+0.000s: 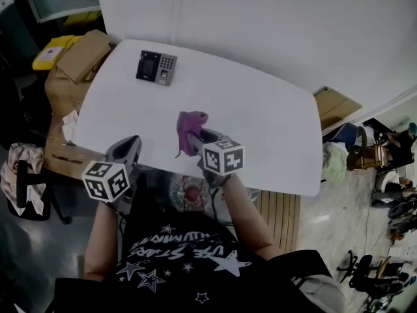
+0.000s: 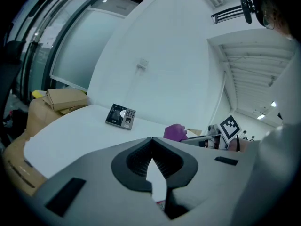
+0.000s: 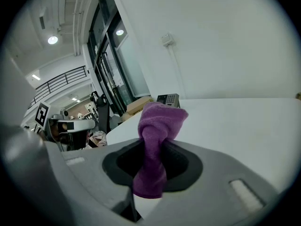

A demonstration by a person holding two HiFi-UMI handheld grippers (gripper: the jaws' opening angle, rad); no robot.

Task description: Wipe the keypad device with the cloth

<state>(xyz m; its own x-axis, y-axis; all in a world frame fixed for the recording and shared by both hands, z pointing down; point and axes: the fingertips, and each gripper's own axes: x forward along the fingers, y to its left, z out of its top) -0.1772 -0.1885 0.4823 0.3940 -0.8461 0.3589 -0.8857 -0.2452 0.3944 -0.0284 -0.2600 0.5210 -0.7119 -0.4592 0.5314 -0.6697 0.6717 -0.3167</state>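
Note:
The keypad device (image 1: 156,67) is dark grey with a small screen and number keys, lying at the far left of the white table (image 1: 260,116). It also shows small in the left gripper view (image 2: 121,116) and the right gripper view (image 3: 168,99). My right gripper (image 1: 195,135) is shut on the purple cloth (image 1: 191,130), whose bunched top stands above the jaws (image 3: 157,135) while its tail hangs below. It hovers over the table's near middle. My left gripper (image 1: 130,147) sits at the near left edge, shut with nothing in it (image 2: 150,146).
Cardboard boxes (image 1: 78,60) and a yellow item (image 1: 55,49) stand off the table's left side. A chair with fabric (image 1: 23,171) is on the floor at lower left. A white wall (image 1: 273,25) runs behind the table. More clutter lies at the right (image 1: 384,168).

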